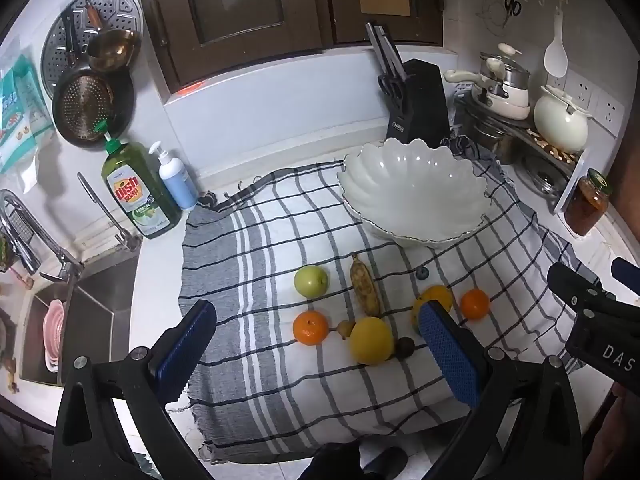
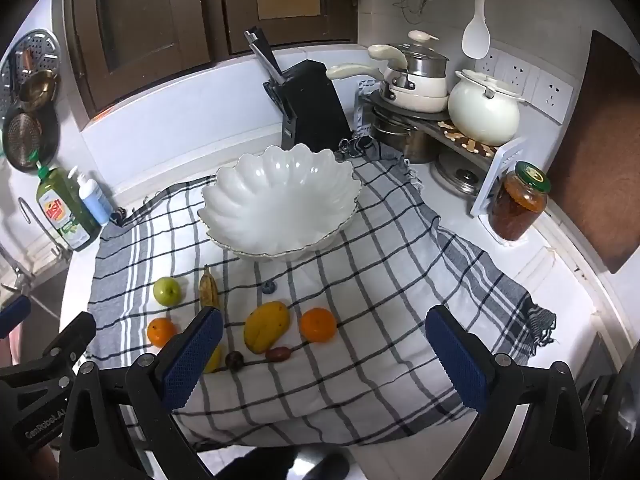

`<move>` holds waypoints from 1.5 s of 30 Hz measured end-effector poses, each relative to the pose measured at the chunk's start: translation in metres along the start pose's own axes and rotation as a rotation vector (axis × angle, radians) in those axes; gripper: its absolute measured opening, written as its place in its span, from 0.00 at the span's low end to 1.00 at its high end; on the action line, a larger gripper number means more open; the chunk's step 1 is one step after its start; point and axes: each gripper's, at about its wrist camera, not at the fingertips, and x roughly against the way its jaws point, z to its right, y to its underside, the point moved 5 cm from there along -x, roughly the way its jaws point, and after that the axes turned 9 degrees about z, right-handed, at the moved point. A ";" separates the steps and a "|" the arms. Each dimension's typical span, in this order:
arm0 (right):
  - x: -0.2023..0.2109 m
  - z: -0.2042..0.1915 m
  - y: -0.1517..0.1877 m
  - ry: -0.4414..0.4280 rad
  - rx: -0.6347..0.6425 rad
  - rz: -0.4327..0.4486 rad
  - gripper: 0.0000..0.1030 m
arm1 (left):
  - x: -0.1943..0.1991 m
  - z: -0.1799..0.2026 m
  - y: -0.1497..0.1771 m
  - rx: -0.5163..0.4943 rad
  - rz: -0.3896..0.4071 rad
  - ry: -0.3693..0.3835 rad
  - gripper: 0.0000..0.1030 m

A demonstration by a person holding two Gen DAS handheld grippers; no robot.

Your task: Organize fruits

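Bare checked grey-and-white cloth (image 2: 360, 320) lies between and ahead of the right fingers (image 2: 456, 354). Beyond it the scalloped white ceramic bowl (image 2: 280, 204) blocks the way. Beside the left fingers (image 1: 448, 354), a yellow mango (image 1: 434, 298) and round yellow lemon (image 1: 371, 340) crowd the path.

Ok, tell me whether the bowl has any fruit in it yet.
Empty. The bowl shows only bare white inside in both views; the fruits, like the apple and mango, lie on the cloth before it.

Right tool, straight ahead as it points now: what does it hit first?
Probably the bare checked cloth between the open right tool fingers, just right of the orange tangerine; depth is unclear.
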 end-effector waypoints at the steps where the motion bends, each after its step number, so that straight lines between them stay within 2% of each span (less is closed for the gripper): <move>1: 0.000 0.000 0.000 -0.003 -0.003 -0.002 1.00 | 0.000 0.000 0.000 -0.001 -0.001 -0.003 1.00; 9: 0.001 0.000 0.000 -0.004 -0.004 0.003 1.00 | 0.003 -0.002 -0.001 -0.009 -0.003 -0.022 1.00; 11: 0.001 0.000 0.000 -0.004 -0.005 0.003 1.00 | 0.004 0.002 -0.002 -0.011 -0.007 0.010 1.00; 45: 0.016 0.000 -0.006 -0.001 0.000 0.030 0.99 | 0.008 -0.003 -0.006 -0.004 0.020 0.007 1.00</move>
